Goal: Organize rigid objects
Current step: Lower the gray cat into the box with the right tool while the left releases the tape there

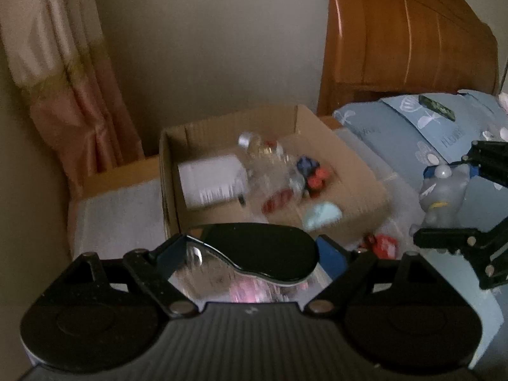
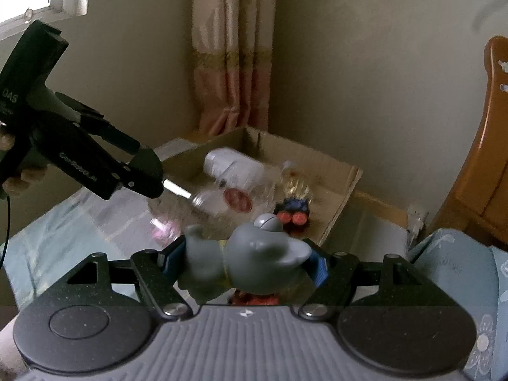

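The left gripper [image 2: 177, 190] is built of black speckled plastic with silver screws, white lettering and a thin black cable; the right gripper [image 2: 244, 262] carries blue-padded fingers [image 2: 319, 268] and a ribbed grey body.

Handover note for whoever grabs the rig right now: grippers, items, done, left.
Left hand-held gripper: shut on a clear container with a black lid.
Right hand-held gripper: shut on a grey toy figure.
Both held above the bed, short of the cardboard box.
Done: white bottle, clear bottle and red-and-blue toy already lie in the box.
Left: drop both held items in; a small red item remains on the bed beside the box.
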Available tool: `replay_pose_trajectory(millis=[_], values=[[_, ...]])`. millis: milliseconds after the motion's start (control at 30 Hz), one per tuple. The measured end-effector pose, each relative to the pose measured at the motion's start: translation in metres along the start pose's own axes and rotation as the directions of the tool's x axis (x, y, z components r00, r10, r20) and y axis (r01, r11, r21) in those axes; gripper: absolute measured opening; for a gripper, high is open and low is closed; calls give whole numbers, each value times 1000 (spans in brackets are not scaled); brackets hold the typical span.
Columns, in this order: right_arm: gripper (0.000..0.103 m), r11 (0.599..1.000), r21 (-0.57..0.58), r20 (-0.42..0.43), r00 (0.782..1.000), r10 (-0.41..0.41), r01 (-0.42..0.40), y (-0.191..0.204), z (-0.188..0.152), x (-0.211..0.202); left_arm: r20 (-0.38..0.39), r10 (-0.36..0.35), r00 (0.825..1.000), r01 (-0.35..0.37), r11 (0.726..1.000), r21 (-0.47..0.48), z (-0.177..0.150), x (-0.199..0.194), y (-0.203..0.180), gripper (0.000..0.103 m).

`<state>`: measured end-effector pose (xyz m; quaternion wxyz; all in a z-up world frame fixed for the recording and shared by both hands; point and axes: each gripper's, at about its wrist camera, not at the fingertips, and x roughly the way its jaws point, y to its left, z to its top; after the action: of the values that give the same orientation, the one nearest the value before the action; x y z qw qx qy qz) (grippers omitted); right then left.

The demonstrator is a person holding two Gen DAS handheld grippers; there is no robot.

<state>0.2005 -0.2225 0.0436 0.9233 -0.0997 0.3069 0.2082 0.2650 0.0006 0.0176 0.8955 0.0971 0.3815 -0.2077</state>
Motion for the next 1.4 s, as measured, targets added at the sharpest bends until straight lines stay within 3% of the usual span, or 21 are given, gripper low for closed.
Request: replay_pose_trajectory(millis=[333,667,1000,1400], values=[[79,1000,-8,-4,1000,-23,23,-20,36,38,43,23,999,-23,1000,0,71,28,18,87],[79,999,28,-37,998,-40,41,-42,45,76,-7,54,999,-54,998,-30,113,98,33,87],[79,997,37,-71,996,-62,65,-64,42,95,-46,47,998,-51,995,-84,116,143,44,89],[79,997,47,-70,995,-66,69,-86,64,126,-44,33,998,-35,999,-42,97,126,43,90]])
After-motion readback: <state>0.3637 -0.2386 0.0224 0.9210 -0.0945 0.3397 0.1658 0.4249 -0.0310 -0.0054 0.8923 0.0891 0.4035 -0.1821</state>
